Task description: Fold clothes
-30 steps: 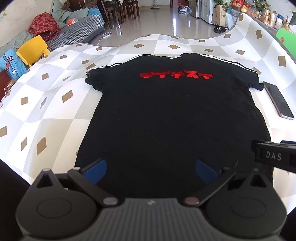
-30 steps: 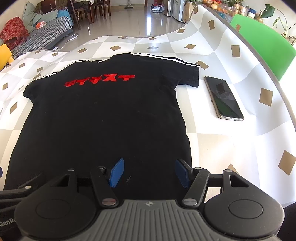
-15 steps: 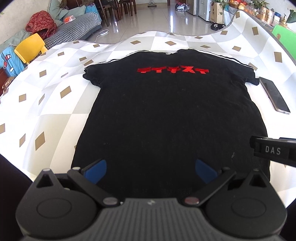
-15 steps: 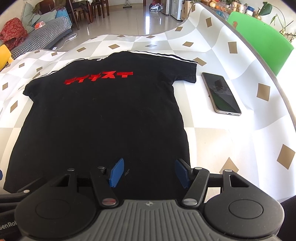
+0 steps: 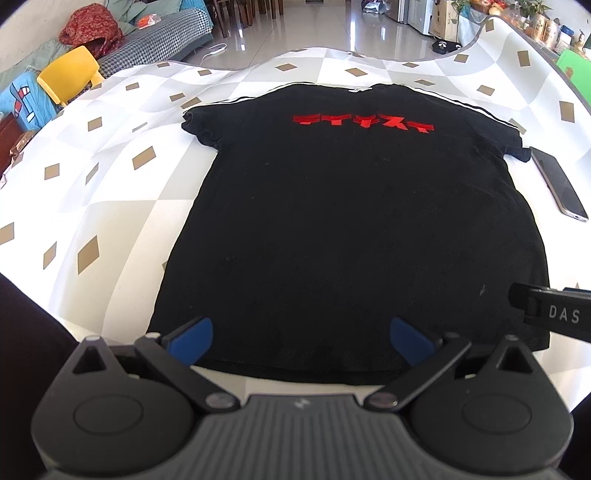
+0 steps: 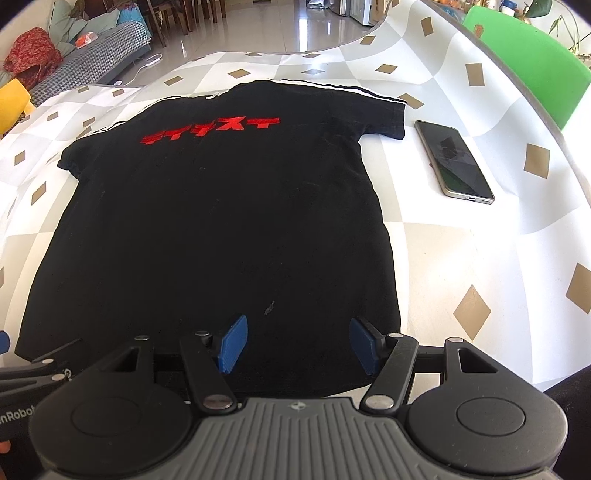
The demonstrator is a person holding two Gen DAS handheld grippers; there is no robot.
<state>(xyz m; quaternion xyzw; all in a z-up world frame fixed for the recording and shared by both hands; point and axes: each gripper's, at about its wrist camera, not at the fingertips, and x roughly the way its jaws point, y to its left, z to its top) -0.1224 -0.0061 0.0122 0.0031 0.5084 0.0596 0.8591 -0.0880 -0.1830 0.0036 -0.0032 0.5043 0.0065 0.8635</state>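
While the black T-shirt [image 5: 351, 221] lies flat on the checked tablecloth [image 5: 110, 192], a yellow chair [image 5: 70, 74] stands off left. The left gripper [image 5: 301, 338] and right gripper [image 6: 297, 341] hover over its hem, jaws spread, holding nothing. A phone [image 6: 452, 162] rests just beside the right sleeve.

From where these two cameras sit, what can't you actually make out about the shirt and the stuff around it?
- T-shirt hem: in both views each gripper's body covers part of the near edge.
- Right gripper: the left view shows only a dark bar, cut off by the frame edge.
- Red lettering: too distorted to read.
- Phone: screen dark, only glare visible.
- Items on the far counter: too small to identify.
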